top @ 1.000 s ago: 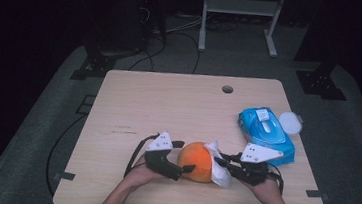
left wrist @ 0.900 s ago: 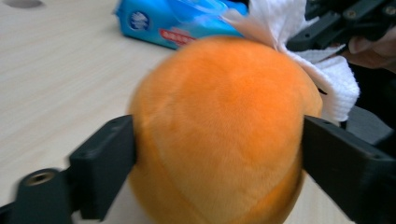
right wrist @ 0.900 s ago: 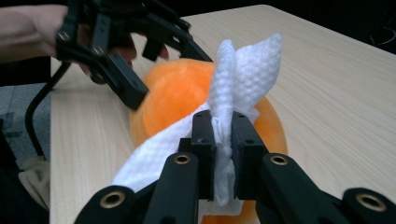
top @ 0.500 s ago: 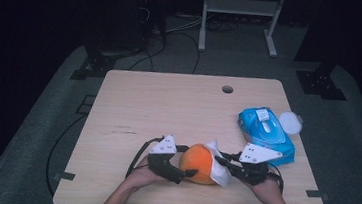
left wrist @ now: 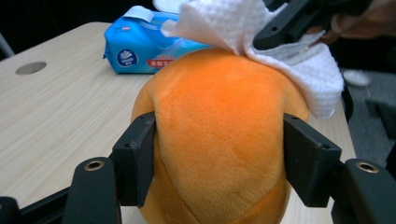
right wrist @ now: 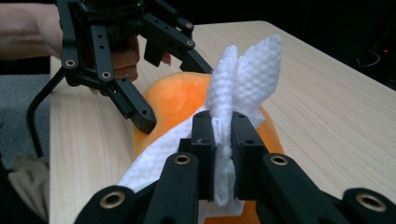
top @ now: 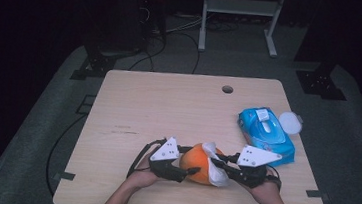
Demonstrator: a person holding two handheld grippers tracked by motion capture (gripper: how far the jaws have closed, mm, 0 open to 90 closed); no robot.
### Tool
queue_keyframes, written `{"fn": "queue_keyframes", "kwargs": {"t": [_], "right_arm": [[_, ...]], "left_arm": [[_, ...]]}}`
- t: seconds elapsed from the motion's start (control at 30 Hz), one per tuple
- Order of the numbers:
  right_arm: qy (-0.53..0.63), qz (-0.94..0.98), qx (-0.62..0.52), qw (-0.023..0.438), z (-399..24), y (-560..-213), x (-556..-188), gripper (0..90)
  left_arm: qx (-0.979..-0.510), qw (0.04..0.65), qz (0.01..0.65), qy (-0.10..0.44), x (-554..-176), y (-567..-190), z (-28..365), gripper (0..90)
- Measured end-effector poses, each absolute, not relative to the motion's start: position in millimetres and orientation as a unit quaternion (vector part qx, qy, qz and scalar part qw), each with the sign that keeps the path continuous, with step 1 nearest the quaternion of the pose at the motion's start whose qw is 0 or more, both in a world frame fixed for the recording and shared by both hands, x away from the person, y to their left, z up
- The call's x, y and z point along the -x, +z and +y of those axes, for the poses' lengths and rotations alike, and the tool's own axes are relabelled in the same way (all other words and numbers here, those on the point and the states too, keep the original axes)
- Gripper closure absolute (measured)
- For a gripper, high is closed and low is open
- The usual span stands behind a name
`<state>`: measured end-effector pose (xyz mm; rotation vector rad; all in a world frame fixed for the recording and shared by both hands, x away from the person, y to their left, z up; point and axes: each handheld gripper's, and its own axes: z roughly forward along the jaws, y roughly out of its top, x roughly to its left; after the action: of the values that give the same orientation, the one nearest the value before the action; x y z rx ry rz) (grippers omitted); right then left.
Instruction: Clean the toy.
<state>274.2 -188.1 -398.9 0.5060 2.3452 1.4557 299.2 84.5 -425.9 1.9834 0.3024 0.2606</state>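
Low in the high view, on the surface (top: 168,111), my left tongs (left wrist: 219,154), just closing, clamp the orange plush (left wrist: 219,135); my right tongs (right wrist: 223,154) pinch a wipe (right wrist: 247,70). I'd hold steady and rub gently.

both forearms reach in from the near table edge, hands low and close together. the left black two-jaw gripper (top: 193,170) has just been closing, its jaws now pressed inward. the right black two-jaw gripper (right wrist: 223,135) faces it, jaws nearly together.
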Motion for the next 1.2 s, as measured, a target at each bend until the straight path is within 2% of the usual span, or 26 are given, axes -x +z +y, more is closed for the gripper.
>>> {"fn": "queue_keyframes", "kwargs": {"t": [0.13,0.2,0.27,0.3,0.37,0.43,0.53,0.6,0.7,0.73,0.83,0.9,1.03,1.1,1.2], "right_arm": [[0.49,0.835,-0.181,0.172,-188,-406,-278,80.8],[0.496,0.833,-0.187,0.158,-191,-408,-281,80.8],[0.495,0.832,-0.192,0.161,-195,-408,-282,80.8],[0.498,0.83,-0.195,0.158,-196,-407,-282,80.8],[0.501,0.827,-0.195,0.163,-194,-405,-280,80.8],[0.509,0.825,-0.183,0.162,-187,-402,-275,80.8],[0.509,0.828,-0.168,0.163,-181,-398,-273,80.8],[0.506,0.829,-0.173,0.165,-184,-400,-275,80.8],[0.5,0.828,-0.184,0.173,-190,-402,-278,80.8],[0.502,0.827,-0.188,0.173,-191,-402,-278,80.8],[0.502,0.826,-0.182,0.181,-185,-400,-273,80.8],[0.511,0.824,-0.171,0.179,-178,-397,-269,80.9],[0.517,0.827,-0.146,0.166,-165,-395,-264,80.9],[0.508,0.833,-0.141,0.168,-167,-396,-264,80.9],[0.503,0.832,-0.152,0.179,-177,-396,-268,80.8]], "left_arm": [[-0.826,0.533,0.173,0.064,-309,-434,87,14.4],[-0.819,0.539,0.189,0.051,-312,-437,90,11.5],[-0.815,0.545,0.191,0.043,-313,-438,92,14.4],[-0.815,0.546,0.19,0.046,-311,-439,91,18.5],[-0.816,0.546,0.177,0.066,-308,-438,88,27.9],[-0.823,0.54,0.152,0.086,-303,-433,82,31.3],[-0.83,0.532,0.134,0.099,-298,-431,78,29.1],[-0.825,0.536,0.154,0.09,-302,-434,80,19.2],[-0.828,0.525,0.187,0.064,-308,-437,78,10.4],[-0.827,0.526,0.187,0.064,-308,-437,78,11.8],[-0.826,0.53,0.167,0.095,-302,-433,74,25.2],[-0.83,0.526,0.146,0.112,-297,-428,70,29.2],[-0.848,0.5,0.094,0.149,-285,-424,64,30.6],[-0.847,0.504,0.091,0.143,-286,-426,65,30.0],[-0.842,0.511,0.117,0.127,-292,-430,67,19.1]]}}
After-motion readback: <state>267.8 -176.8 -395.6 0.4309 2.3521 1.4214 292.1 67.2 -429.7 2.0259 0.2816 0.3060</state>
